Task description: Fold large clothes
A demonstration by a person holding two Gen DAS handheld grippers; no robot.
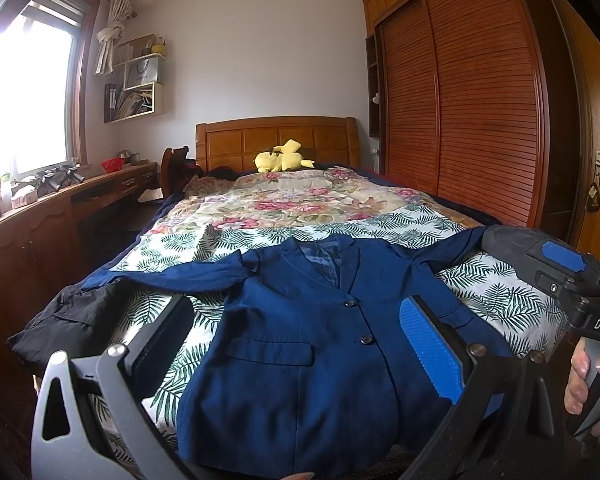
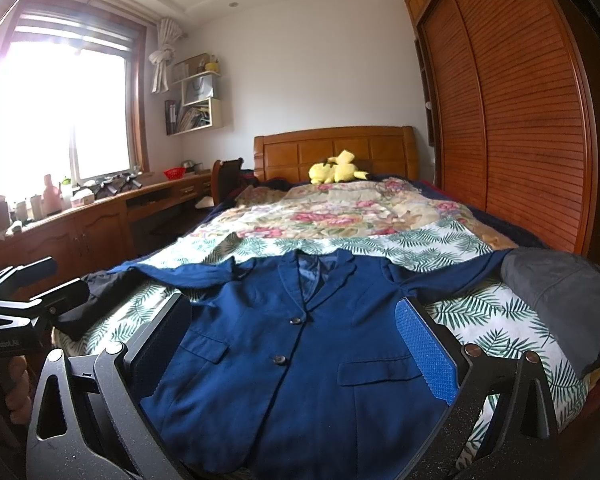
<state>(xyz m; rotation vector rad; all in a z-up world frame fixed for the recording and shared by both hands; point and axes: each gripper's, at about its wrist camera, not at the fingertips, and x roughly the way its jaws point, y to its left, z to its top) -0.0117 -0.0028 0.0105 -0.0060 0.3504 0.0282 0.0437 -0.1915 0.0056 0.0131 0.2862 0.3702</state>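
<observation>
We see the bed first, spread with a leaf-print sheet near us and a floral quilt farther back; on the leaf print lies the navy blazer, front up, lapels toward the headboard, hem toward us, both sleeves stretched out sideways; it is buttoned with two dark buttons and shows flap pockets on either side; a black garment lies at the bed's left edge, touching the end of the blazer's left-hand sleeve; a grey cloth rests at the right edge, over the other sleeve's end; a yellow plush toy sits by the headboard.

Our left gripper hangs above the blazer's lower front, fingers spread wide and holding nothing, the fabric lying between and below them; our right gripper hovers likewise over the buttoned front, its fingers released and apart, the blue pad of one finger above the pocket region.
</observation>
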